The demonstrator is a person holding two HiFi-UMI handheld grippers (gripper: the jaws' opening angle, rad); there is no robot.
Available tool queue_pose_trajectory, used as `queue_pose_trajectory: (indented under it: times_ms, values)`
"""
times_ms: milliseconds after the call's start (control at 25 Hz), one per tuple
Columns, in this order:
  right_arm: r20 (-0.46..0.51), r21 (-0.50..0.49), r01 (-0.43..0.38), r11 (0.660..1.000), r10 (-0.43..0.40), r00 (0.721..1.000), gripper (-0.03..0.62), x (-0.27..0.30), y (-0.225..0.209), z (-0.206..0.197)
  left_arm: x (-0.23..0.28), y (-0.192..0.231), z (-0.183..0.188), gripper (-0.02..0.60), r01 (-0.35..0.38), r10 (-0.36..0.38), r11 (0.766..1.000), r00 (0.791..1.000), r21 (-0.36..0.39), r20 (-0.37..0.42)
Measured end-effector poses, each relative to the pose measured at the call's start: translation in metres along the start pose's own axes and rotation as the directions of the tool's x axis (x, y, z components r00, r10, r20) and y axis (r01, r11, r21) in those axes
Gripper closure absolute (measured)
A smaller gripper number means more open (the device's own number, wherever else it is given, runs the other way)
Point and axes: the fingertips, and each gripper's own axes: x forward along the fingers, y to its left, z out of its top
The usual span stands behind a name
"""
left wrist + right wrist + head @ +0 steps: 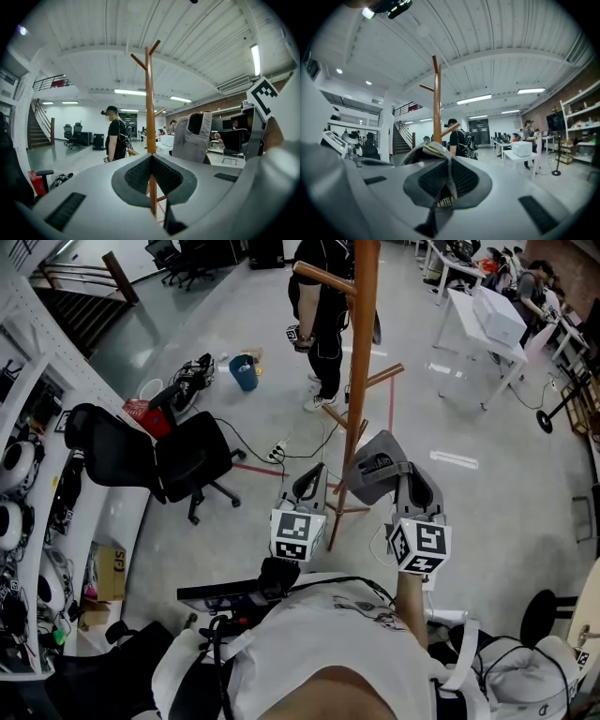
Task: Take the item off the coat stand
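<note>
A grey cap (378, 470) hangs from my right gripper (412, 486), which is shut on its edge. In the right gripper view a fold of the cap (440, 157) is pinched between the pads of the right gripper (445, 177). The wooden coat stand (361, 352) rises just beyond both grippers, and the cap is off its pegs. My left gripper (302, 486) is beside the right one, shut and holding nothing. The left gripper view looks past the left gripper (152, 171) at the coat stand (150, 103), with the cap (197, 136) to its right.
A person in black (323, 315) stands behind the stand. A black office chair (178, 460) is at the left, next to shelves (28, 474). A blue bucket (244, 371) and cables lie on the floor. White tables (487, 320) are at the far right.
</note>
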Motion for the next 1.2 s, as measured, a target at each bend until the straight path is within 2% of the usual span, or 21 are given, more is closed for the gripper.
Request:
queue_pose_trajectory:
  times_ms: [1200]
  values:
    - [0.004, -0.007, -0.026, 1.0, 0.026, 1.0, 0.565, -0.0009, 0.0057, -0.0004, -0.002, -0.0006, -0.0008, 0.58, -0.001, 0.001, 1.0, 1.0, -0.007, 0.0]
